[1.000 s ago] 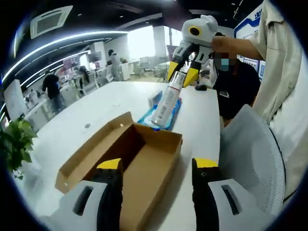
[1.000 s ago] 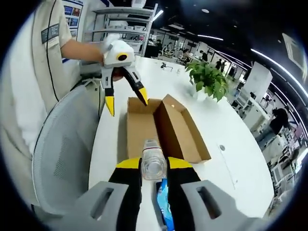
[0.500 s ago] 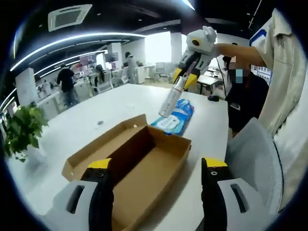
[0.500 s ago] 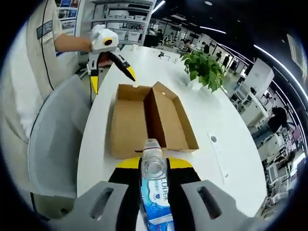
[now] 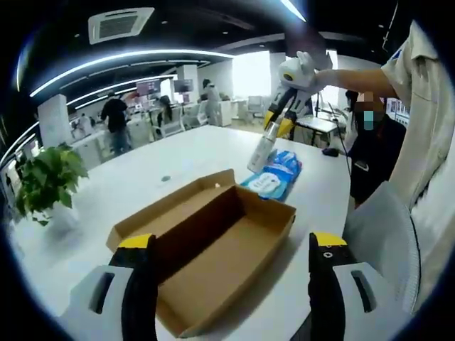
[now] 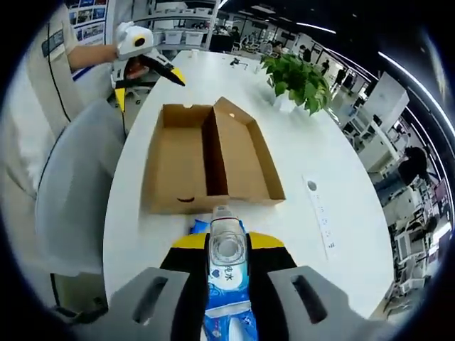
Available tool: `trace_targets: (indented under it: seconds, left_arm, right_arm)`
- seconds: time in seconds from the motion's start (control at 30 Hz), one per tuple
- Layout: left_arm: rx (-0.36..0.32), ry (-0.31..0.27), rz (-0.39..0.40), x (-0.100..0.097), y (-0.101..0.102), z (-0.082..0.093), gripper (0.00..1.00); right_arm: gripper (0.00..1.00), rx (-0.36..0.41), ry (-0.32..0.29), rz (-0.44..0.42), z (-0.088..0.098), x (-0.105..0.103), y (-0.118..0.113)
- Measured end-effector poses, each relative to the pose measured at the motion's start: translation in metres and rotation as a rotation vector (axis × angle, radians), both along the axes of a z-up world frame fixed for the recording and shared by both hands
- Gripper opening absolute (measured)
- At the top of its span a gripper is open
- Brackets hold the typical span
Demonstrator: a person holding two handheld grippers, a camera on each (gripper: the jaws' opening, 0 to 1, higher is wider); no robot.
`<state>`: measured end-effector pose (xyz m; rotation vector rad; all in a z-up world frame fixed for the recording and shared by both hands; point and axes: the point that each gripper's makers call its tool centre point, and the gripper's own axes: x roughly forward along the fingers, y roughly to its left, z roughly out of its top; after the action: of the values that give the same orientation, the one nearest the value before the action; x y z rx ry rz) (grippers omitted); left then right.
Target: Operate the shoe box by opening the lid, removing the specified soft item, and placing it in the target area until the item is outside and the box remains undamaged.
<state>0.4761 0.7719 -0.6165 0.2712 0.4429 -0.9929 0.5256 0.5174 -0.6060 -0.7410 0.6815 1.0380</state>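
Left fingers (image 5: pixel 140 250) apart, right fingers (image 6: pixel 190 242) clamped.

Left gripper view looks from low and near across the open shoe box (image 5: pixel 213 249); right gripper view (image 6: pixel 206 160) faces back from higher, perhaps farther; both share it.

Matt cardboard, glossy plastic

Brown matt cardboard shoe box (image 5: pixel 213 256) on smooth white table (image 5: pixel 142 192); clear plastic bottle (image 6: pixel 227 249); shiny blue plastic pack (image 5: pixel 277 174).

Bright ceiling strips, window glare, warped edges.
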Motion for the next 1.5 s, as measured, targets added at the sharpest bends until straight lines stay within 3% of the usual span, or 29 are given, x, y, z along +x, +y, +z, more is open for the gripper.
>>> trace_targets:
  seconds: [0.57,1.07,1.5]
  left_arm:
    - [-0.007,0.005,0.082,0.004,0.015,0.0,1.0]
    - [-0.017,0.031,0.131,0.001,0.03,-0.005,1.0]
    - [-0.016,0.055,0.197,0.003,0.053,-0.013,1.0]
  right_arm:
    - [0.16,-0.149,0.047,-0.022,-0.025,0.032,-0.033]
    - [0.17,-0.299,0.08,-0.024,-0.058,0.064,-0.049]
    - [0.17,-0.363,0.136,-0.022,-0.085,0.07,-0.053]
